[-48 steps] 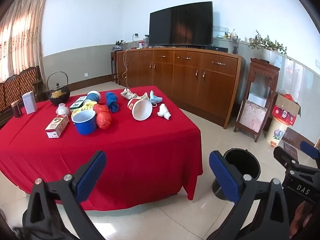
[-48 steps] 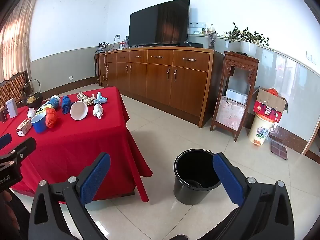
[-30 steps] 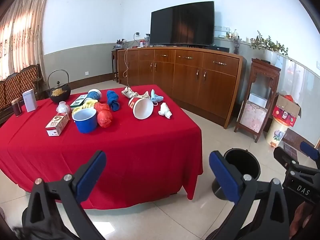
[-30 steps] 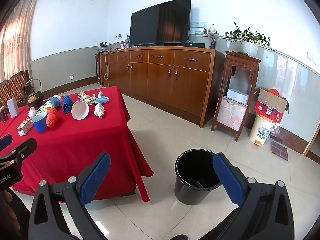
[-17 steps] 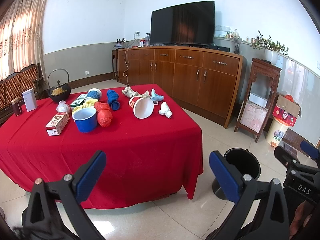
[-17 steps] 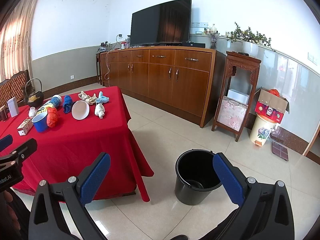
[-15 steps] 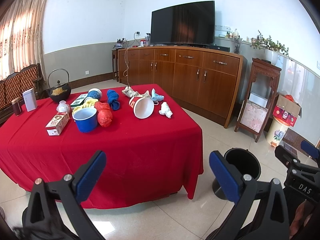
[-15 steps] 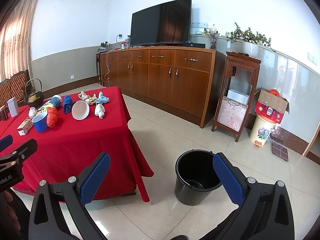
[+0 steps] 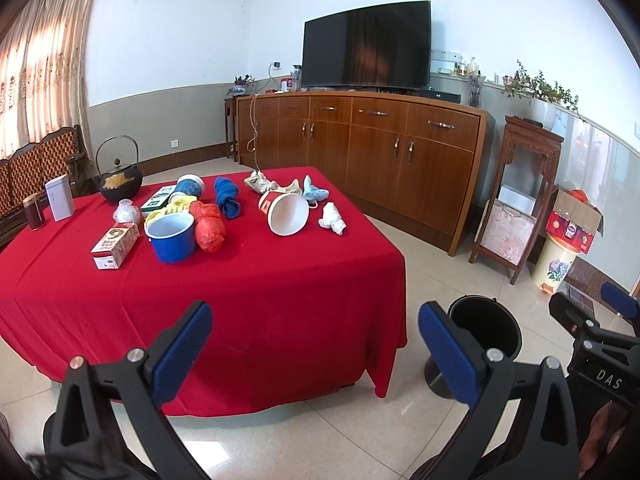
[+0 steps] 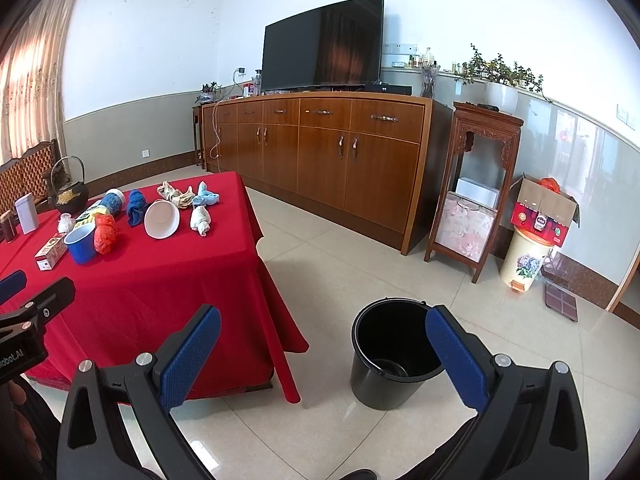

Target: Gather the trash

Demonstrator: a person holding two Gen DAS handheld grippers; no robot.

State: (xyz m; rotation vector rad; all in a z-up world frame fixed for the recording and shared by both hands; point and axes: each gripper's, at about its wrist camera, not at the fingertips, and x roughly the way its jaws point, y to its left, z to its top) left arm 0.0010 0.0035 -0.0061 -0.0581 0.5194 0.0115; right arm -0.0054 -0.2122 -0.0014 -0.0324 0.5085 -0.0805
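Note:
A red-clothed table holds scattered trash: a tipped paper cup, a white crumpled tissue, a red plastic bag, a blue cup, a blue cloth and a small carton. A black bucket stands on the floor right of the table; it also shows in the left wrist view. My left gripper is open and empty, short of the table's near edge. My right gripper is open and empty, above the floor near the bucket.
A black kettle, a white tin and a dark jar stand at the table's far left. A wooden sideboard with a TV lines the back wall. A carved stand, a floral bin and a box sit right.
Both views have drifted very slightly; the table and bucket sit almost where they were. Both grippers stay open and empty.

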